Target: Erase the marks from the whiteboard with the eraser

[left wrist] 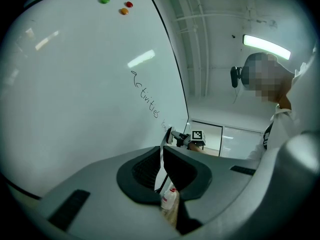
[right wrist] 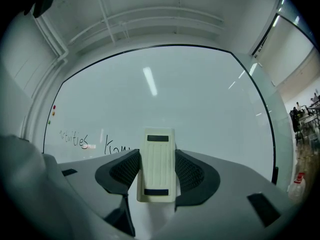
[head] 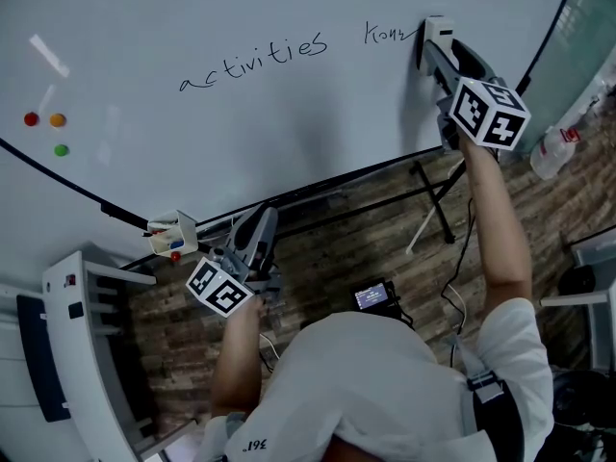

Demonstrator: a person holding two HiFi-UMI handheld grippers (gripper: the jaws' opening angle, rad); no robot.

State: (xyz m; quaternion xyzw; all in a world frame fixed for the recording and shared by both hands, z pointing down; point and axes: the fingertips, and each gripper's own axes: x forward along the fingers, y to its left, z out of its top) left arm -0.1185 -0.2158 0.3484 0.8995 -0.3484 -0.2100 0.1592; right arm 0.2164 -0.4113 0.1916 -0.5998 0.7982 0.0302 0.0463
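The whiteboard (head: 241, 114) carries the handwritten word "activities" (head: 255, 64) and a shorter mark "Kon" (head: 385, 35) to its right. My right gripper (head: 430, 54) is shut on a cream ribbed eraser (head: 436, 35), held at the board just right of the short mark. In the right gripper view the eraser (right wrist: 157, 165) sits upright between the jaws of the right gripper (right wrist: 157, 176), with the short mark (right wrist: 116, 146) to its left. My left gripper (head: 258, 227) hangs low by the board's bottom edge. In its own view the left gripper (left wrist: 161, 166) is shut on nothing.
Red, orange and green magnets (head: 43, 120) stick to the board's left part. A small marker holder (head: 173, 236) hangs at the lower edge. The board's stand legs (head: 438, 200) cross the wooden floor. A plastic bottle (head: 553, 152) stands at the right, a white rack (head: 77, 335) at the left.
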